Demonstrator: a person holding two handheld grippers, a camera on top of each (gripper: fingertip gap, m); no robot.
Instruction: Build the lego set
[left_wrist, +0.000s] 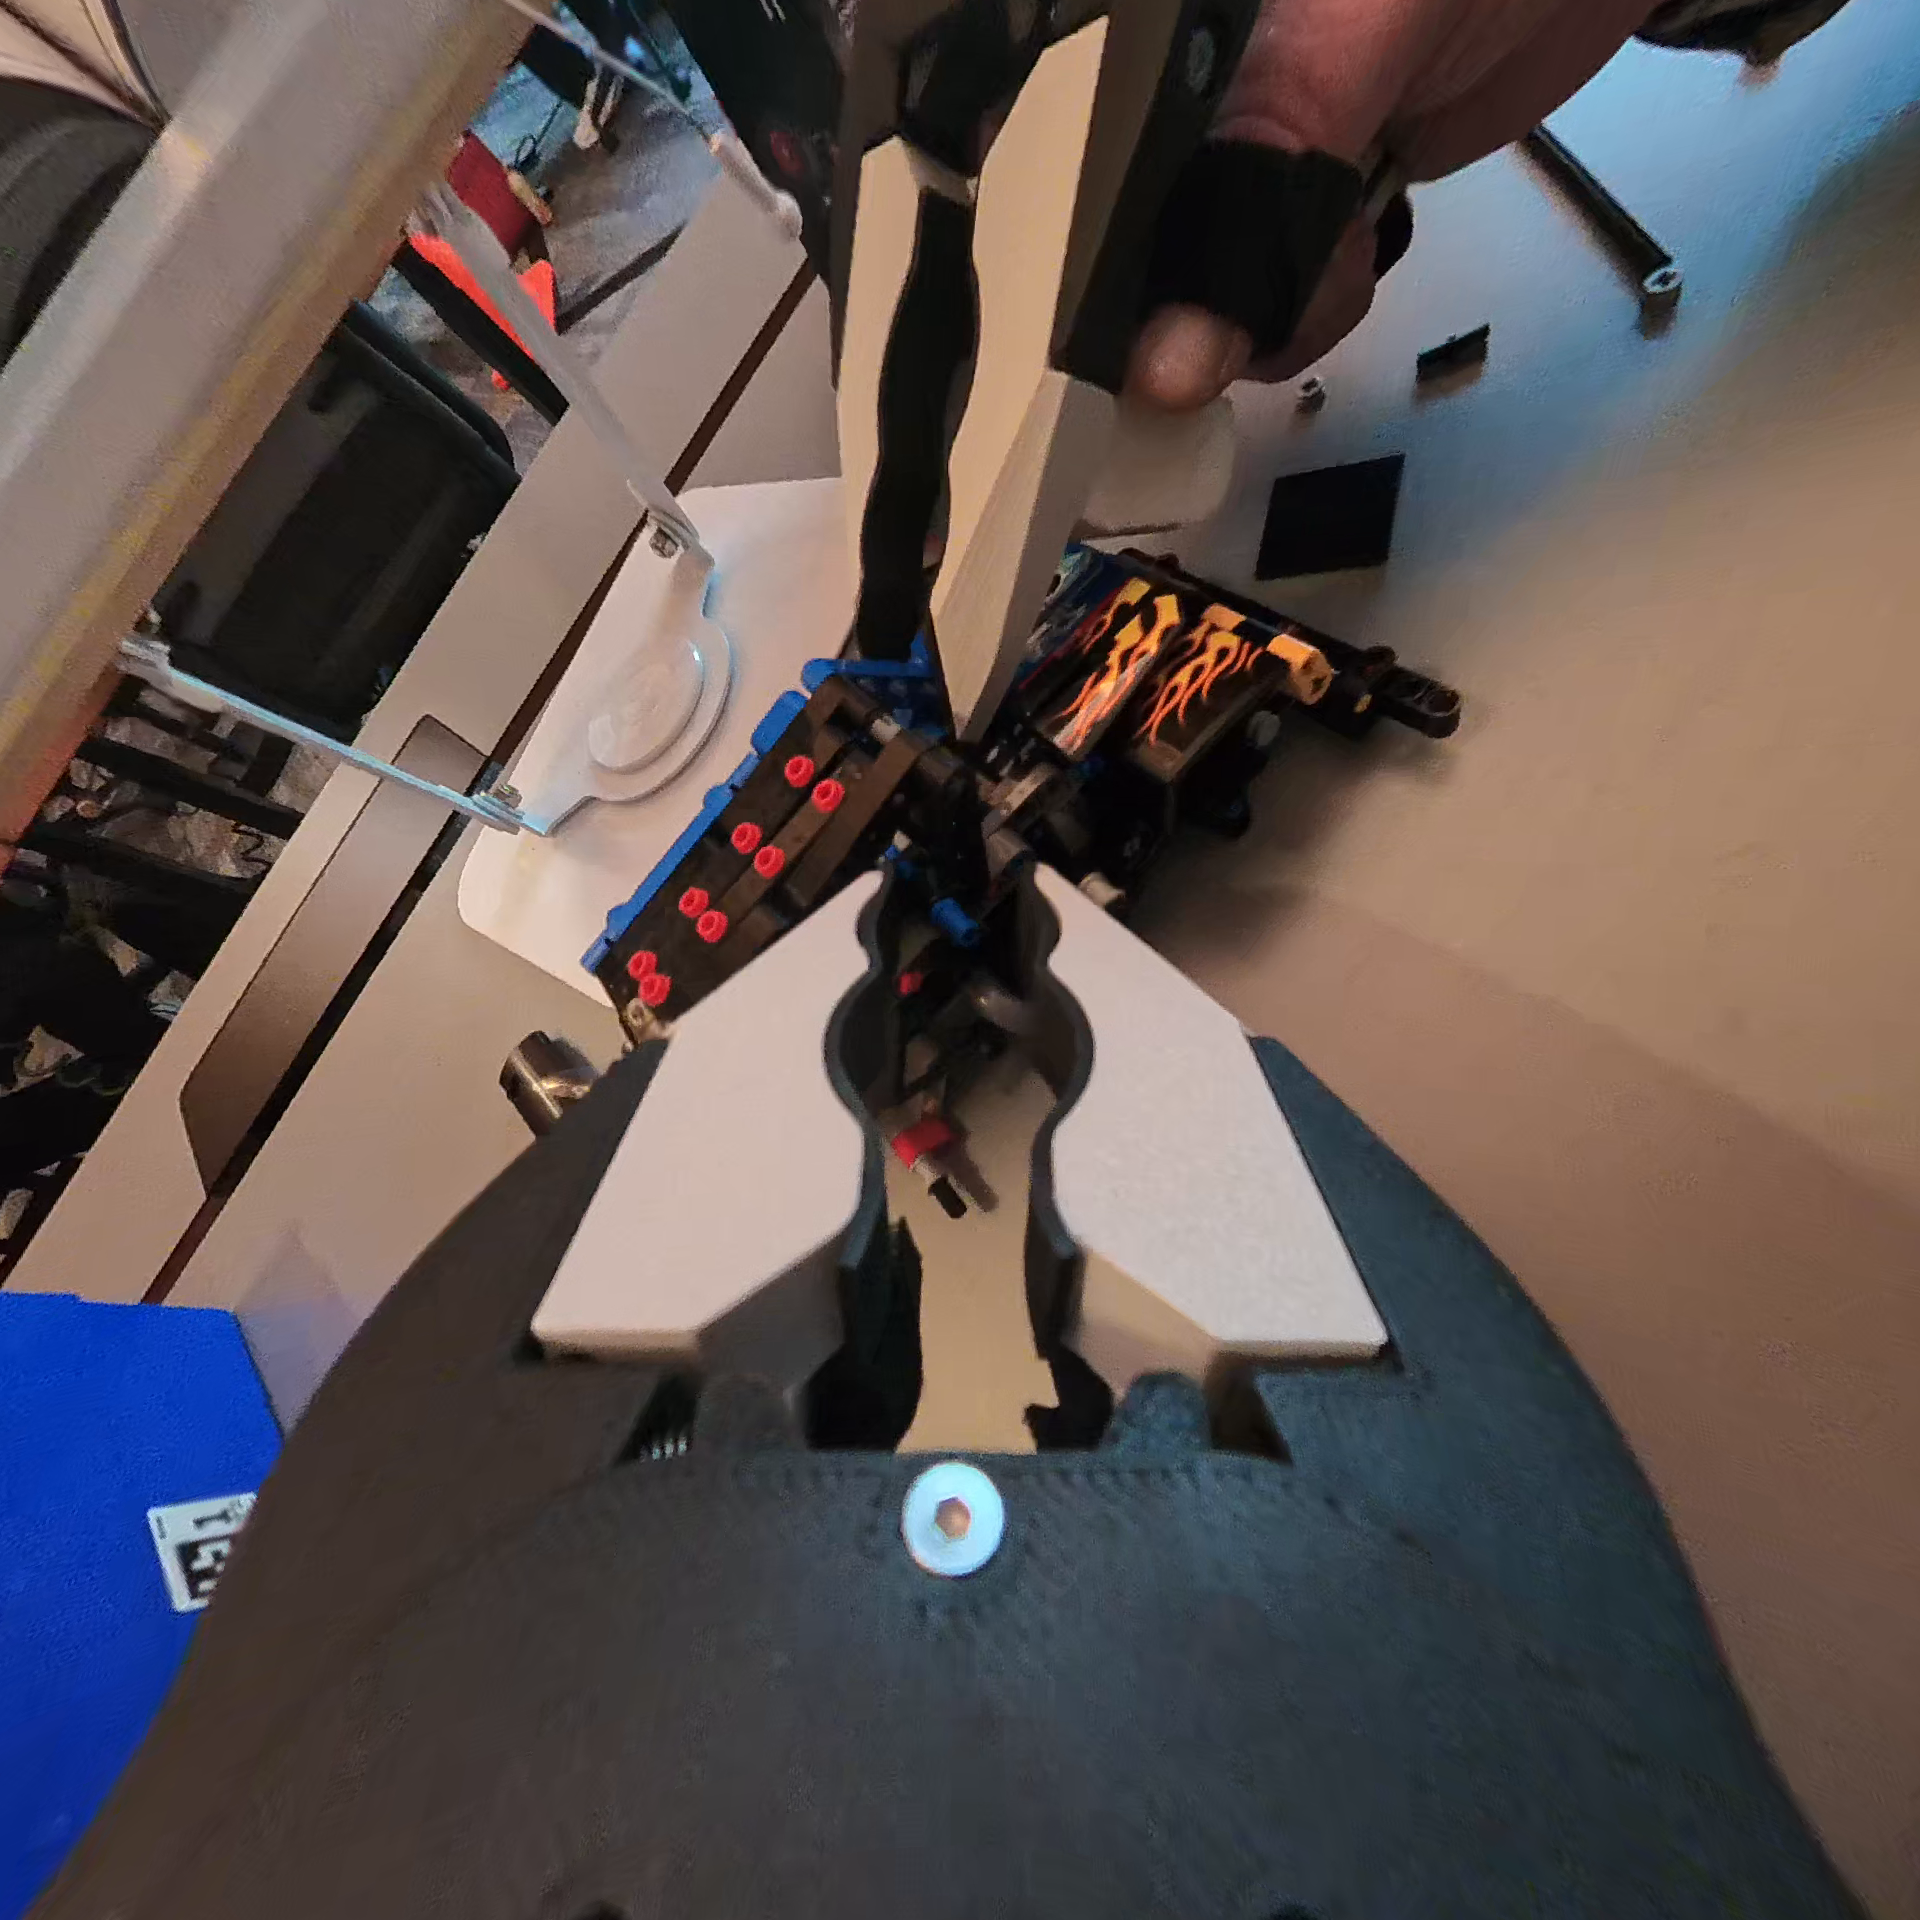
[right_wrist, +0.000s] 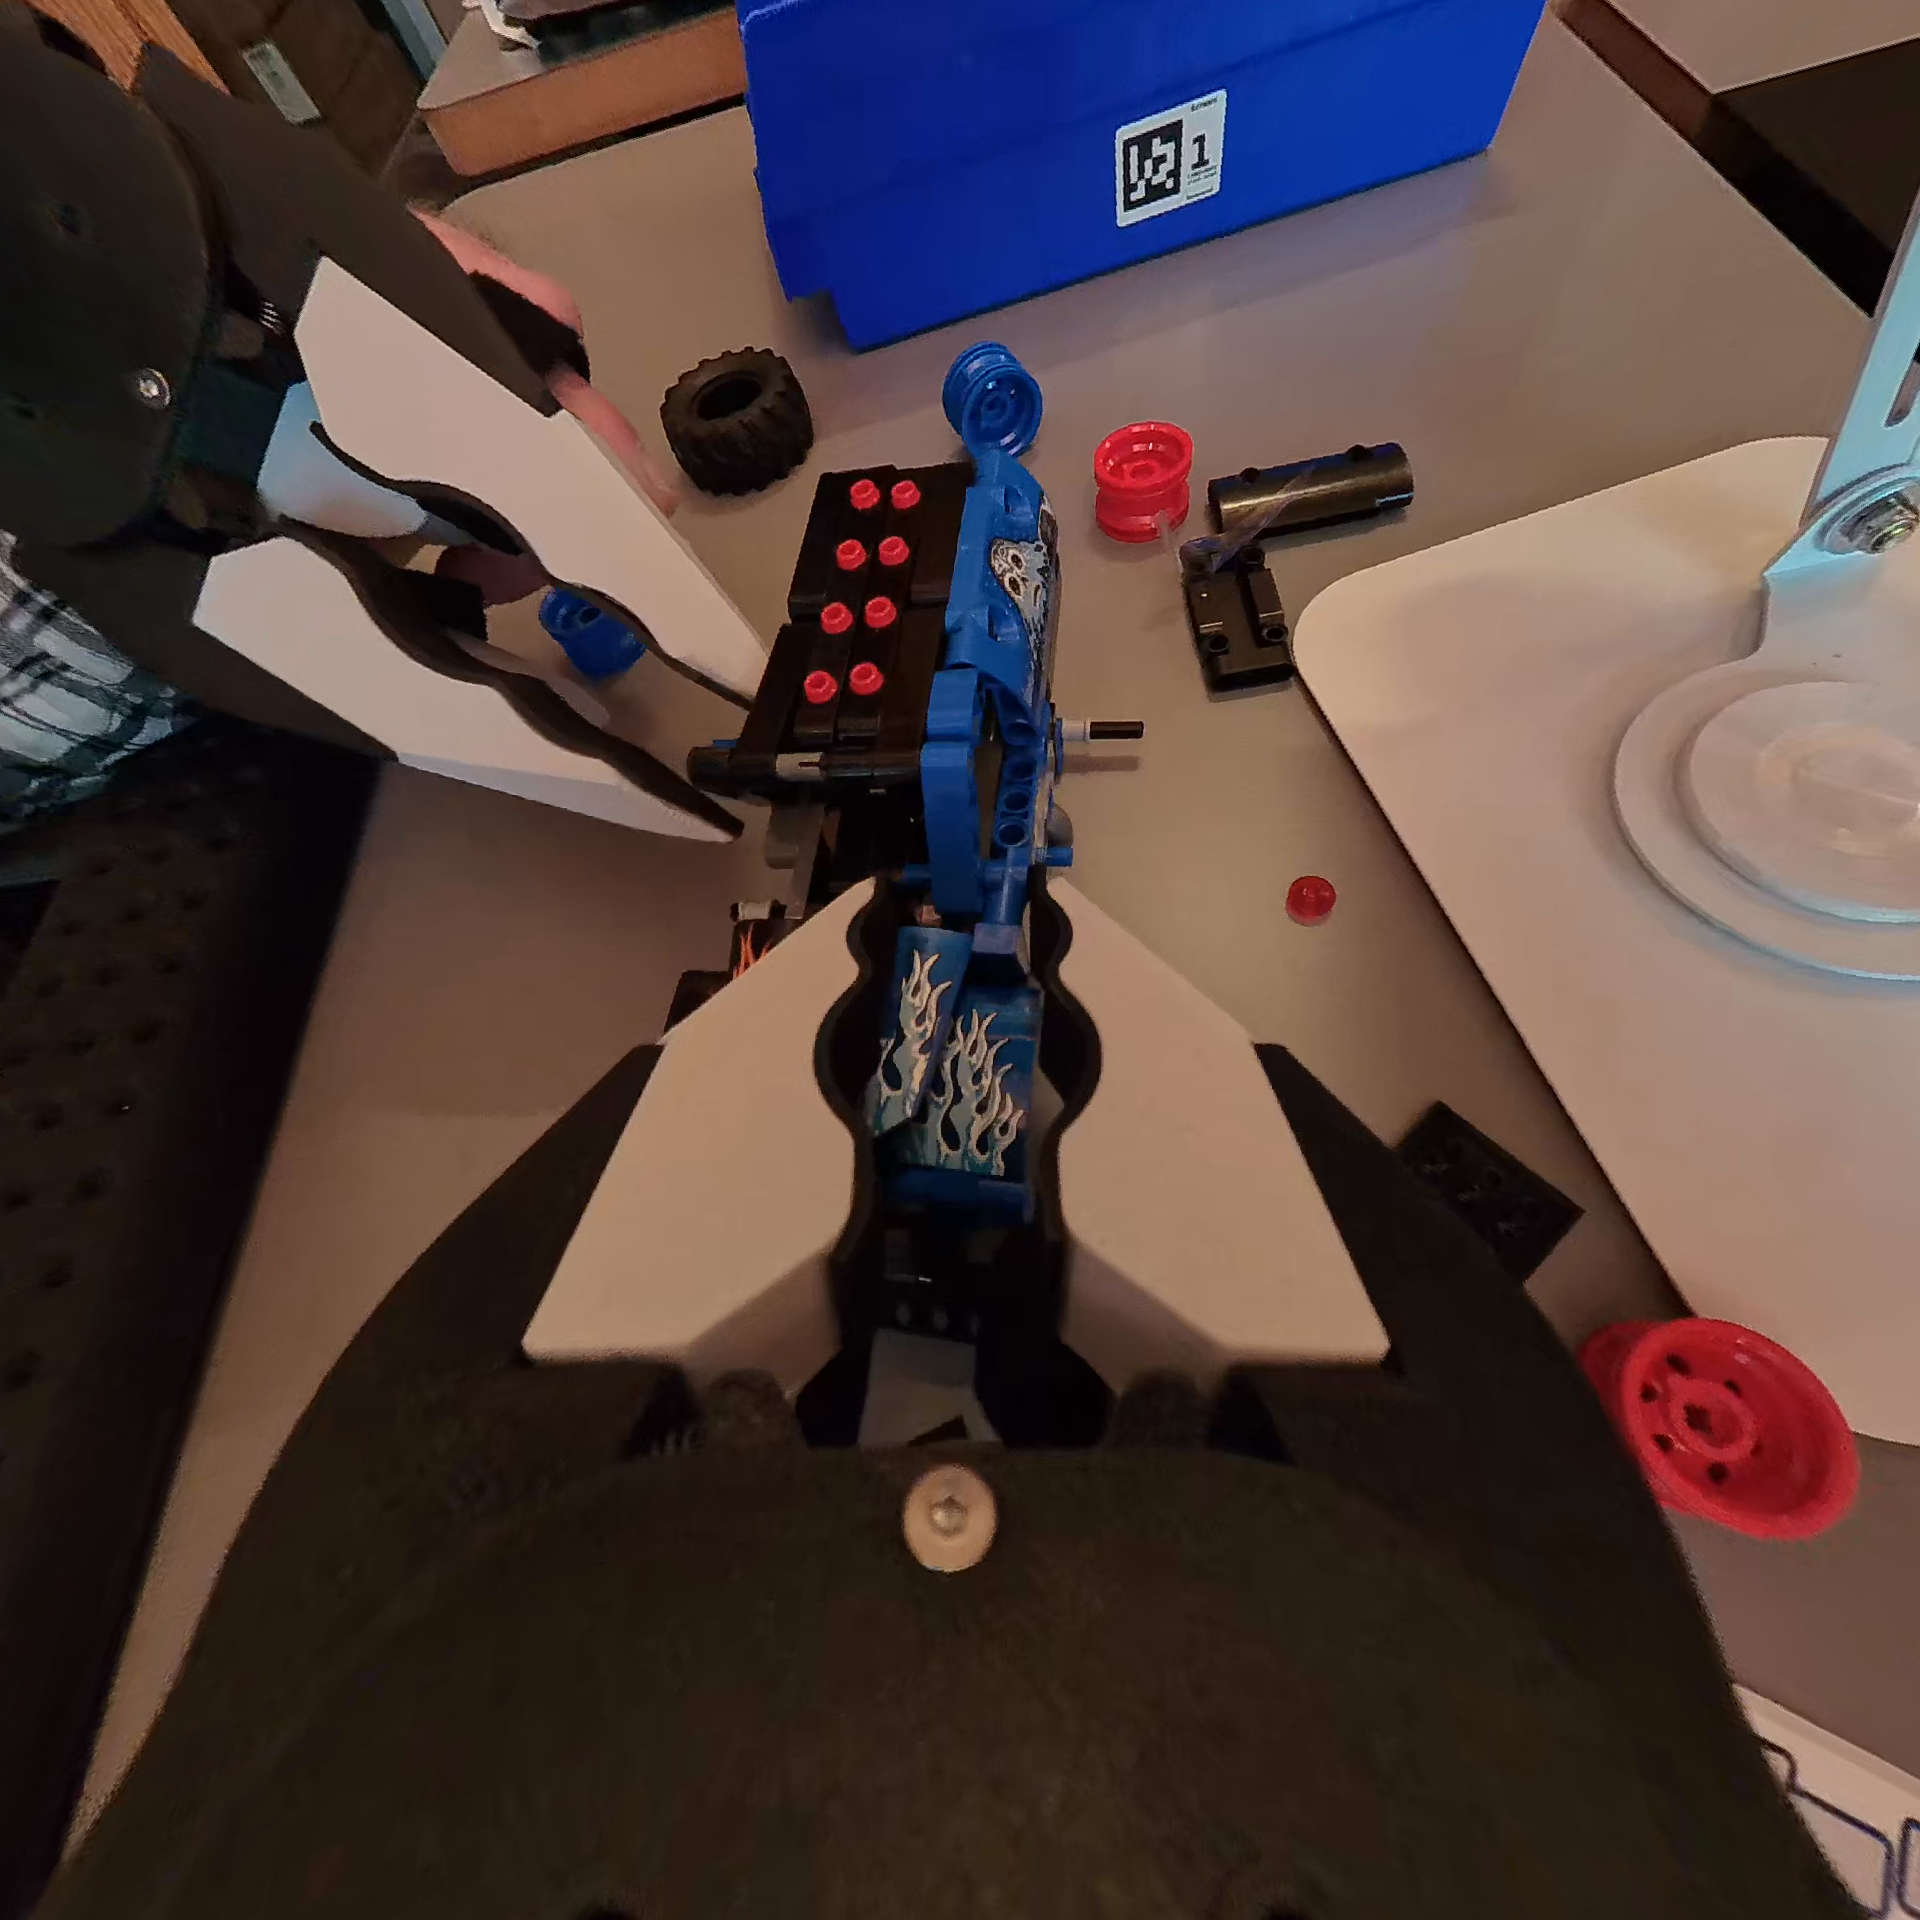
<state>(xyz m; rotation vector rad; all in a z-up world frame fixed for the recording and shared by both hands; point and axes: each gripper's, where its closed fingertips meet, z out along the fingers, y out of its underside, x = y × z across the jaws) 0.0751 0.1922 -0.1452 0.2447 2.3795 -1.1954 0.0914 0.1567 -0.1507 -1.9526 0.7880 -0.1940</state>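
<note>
The lego truck (right_wrist: 904, 665) is lying on its side on the grey table (right_wrist: 520, 987), and it is held from two ends. It looks only partly built, because no wheels are on it yet.

The right gripper (right_wrist: 951, 904) is closed on the blue side with the white flames. The left gripper (left_wrist: 956, 894) is closed on the dark underside of the truck, where a small red and black pin sticks out.

The next move is probably the adding of a wheel, so one gripper would have to be let go first while the truck is kept steady by the other.

Loose parts are spread close by: a black tyre (right_wrist: 738, 421), a blue hub (right_wrist: 994, 400), two red hubs (right_wrist: 1143, 478) (right_wrist: 1730, 1429) and a small red stud (right_wrist: 1310, 899). A blue box (right_wrist: 987, 156) is set behind them. A white stand base (right_wrist: 1507, 748) is crowding the right side, so little room is left there.
</note>
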